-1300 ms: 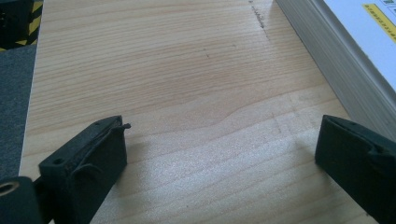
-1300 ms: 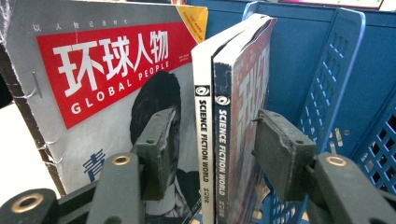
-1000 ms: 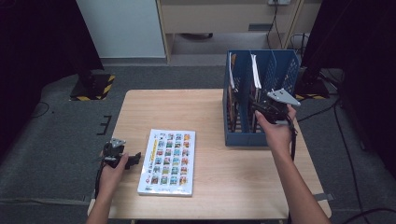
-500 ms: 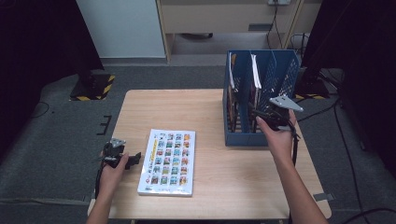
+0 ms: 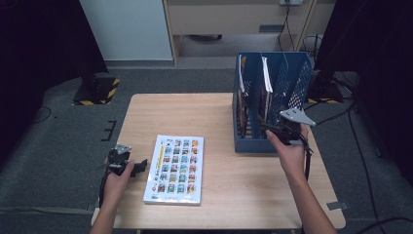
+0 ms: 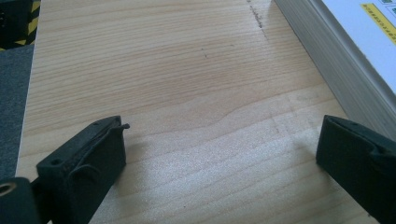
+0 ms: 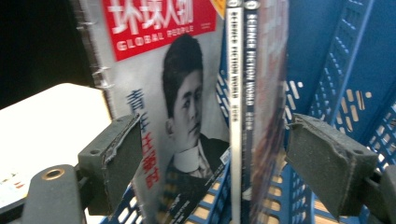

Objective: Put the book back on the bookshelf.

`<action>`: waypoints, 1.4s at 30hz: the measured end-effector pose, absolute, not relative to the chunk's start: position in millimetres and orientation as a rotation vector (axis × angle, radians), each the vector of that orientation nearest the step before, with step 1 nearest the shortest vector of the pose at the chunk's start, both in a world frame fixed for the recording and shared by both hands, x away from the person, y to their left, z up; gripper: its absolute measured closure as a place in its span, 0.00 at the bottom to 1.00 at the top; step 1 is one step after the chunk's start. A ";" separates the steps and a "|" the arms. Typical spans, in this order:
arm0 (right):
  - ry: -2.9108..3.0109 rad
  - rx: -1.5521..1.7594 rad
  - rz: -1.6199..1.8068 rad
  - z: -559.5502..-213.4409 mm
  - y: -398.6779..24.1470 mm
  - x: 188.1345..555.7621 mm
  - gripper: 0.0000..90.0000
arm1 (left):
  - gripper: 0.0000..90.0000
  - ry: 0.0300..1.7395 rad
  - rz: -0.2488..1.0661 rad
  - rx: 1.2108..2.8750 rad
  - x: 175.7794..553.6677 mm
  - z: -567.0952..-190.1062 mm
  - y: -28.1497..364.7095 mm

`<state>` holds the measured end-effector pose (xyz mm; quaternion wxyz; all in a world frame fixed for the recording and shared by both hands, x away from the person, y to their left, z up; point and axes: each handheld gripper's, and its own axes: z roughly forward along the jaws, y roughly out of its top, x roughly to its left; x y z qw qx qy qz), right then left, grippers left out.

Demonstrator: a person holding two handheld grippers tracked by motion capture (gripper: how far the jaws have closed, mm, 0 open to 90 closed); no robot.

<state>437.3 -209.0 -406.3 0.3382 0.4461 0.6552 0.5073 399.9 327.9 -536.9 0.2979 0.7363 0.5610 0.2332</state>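
A blue file rack point(image 5: 293, 82) stands at the table's right, with magazines point(image 5: 265, 77) upright in its slots. My right gripper point(image 5: 268, 130) is at the rack's near end. In the right gripper view its jaws point(image 7: 215, 158) have just been opening and stand apart around a Global People magazine point(image 7: 182, 98) and two Science Fiction World spines point(image 7: 243, 84); the pads do not press them. A thick book point(image 5: 175, 168) with a grid of coloured pictures lies flat at front left. My left gripper point(image 5: 141, 165) rests open on the wood just left of the book point(image 6: 345, 56), nothing between its jaws point(image 6: 224, 154).
The wooden table point(image 5: 195, 117) has bare room behind the book and in front of the rack. Grey carpet surrounds it, with a black-and-yellow foot point(image 5: 97, 90) at the far left and cables point(image 5: 341, 112) on the floor at the right.
The right gripper has slid a little back toward the person at the rack's near end and its jaws have spread wider. The left hand and the book have not moved.
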 end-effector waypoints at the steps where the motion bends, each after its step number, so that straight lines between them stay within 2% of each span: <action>1: 1.710 1.153 1.324 -406.7 -207.6 435.1 0.21 | 0.01 1.491 0.619 1.956 399.9 -536.9 327.8; 15: 1.727 1.112 1.425 -409.5 -182.8 415.1 0.21 | 0.00 1.479 0.613 1.964 400.2 -537.0 327.0; 35: 1.896 1.084 1.420 -433.5 -144.0 406.6 0.20 | 0.00 1.467 0.599 1.968 400.3 -536.8 327.0; 42: 1.959 1.074 1.407 -443.1 -130.8 404.3 0.20 | 0.06 1.455 0.575 1.954 400.0 -533.2 327.1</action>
